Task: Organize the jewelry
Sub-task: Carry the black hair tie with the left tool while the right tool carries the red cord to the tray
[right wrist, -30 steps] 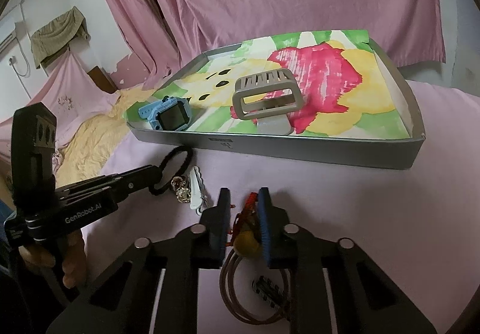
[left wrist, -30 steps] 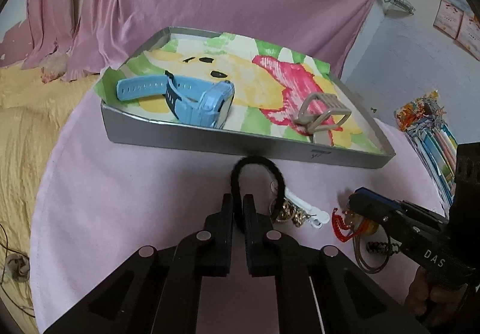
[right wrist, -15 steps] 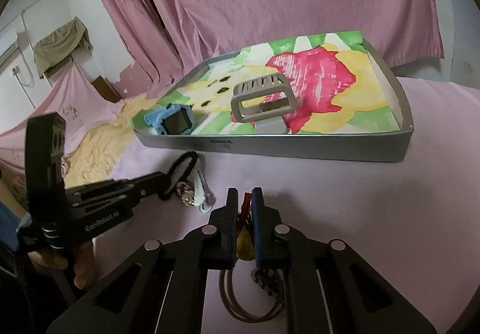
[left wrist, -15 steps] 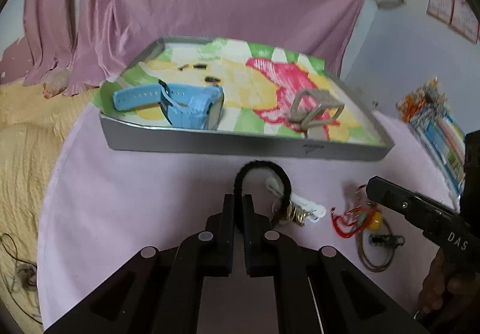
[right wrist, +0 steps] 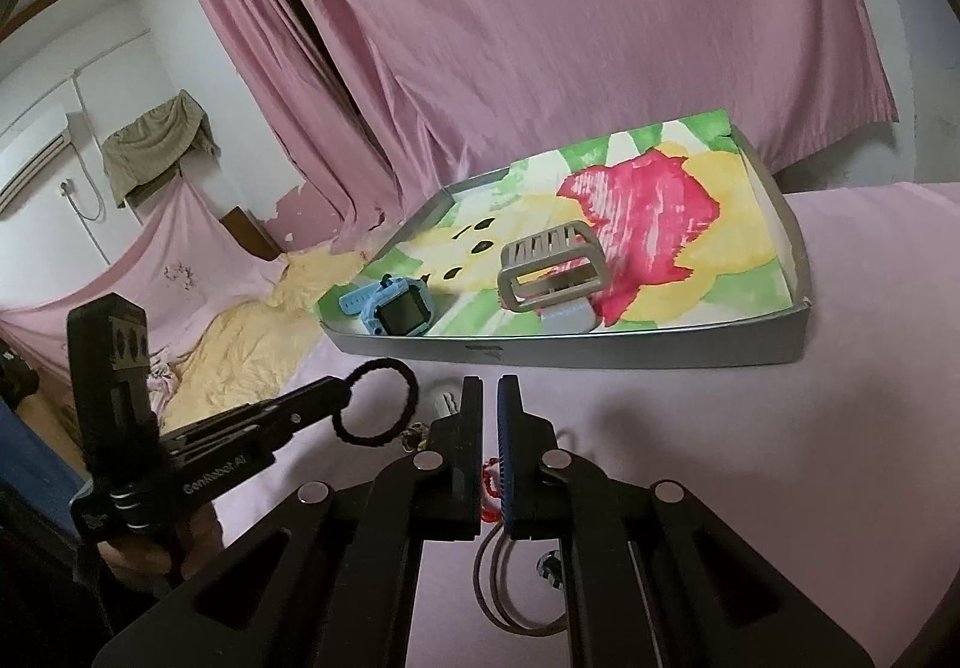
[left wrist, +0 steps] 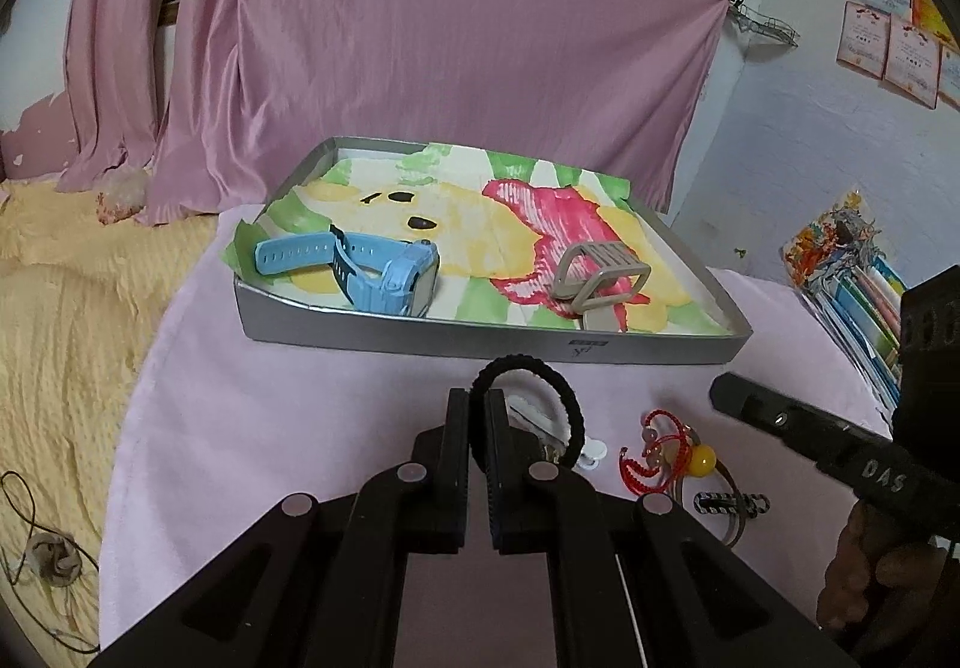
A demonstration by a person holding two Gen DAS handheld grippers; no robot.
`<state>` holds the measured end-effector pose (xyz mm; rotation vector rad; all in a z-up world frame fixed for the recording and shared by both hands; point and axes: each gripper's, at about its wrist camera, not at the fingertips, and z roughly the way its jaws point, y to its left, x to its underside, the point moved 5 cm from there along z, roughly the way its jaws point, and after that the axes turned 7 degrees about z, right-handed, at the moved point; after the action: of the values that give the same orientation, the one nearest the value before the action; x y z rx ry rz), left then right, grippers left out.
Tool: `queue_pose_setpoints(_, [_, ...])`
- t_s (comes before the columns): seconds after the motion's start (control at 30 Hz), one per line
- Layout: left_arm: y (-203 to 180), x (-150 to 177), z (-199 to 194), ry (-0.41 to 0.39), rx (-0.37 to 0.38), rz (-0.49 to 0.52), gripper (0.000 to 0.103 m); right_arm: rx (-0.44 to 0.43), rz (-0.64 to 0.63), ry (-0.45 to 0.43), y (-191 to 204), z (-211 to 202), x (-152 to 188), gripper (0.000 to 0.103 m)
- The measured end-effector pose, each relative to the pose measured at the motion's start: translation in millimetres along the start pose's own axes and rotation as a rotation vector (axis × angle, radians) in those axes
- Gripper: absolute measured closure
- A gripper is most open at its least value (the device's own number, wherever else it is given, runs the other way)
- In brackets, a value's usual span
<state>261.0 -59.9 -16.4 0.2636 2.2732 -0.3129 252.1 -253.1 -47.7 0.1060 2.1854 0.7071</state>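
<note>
Black hair tie (left wrist: 528, 398) now lifted – pinched by left gripper (left wrist: 477, 428), right gripper (right wrist: 491, 416) fingers narrowed around nothing, tray (left wrist: 480, 335) – blue watch (left wrist: 384, 272), grey watch (left wrist: 600, 278)

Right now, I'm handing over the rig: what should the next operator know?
Left gripper: shut on the black hair tie, lifted off the pink cloth.
Right gripper: shut, apparently empty, above the red cord bracelet.
Done: blue watch and grey watch lie in the tray.
Left: hair tie, bracelet, white clip, brown rings, all outside the tray.
</note>
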Motion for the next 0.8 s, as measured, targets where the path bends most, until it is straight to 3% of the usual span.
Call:
queue_pose_setpoints(0.4, [6.8,11.8,9.1,0.038,-0.007,-0.032,0.098,0.139,-0.028,0.144,-13.3,31.0,8.8,0.098])
queue_pose_setpoints(0.8, [10.1,16.5,18.4,0.054,0.012,-0.048,0.098,0.17,-0.075,0.251,-8.9,46.2,5.0,0.095])
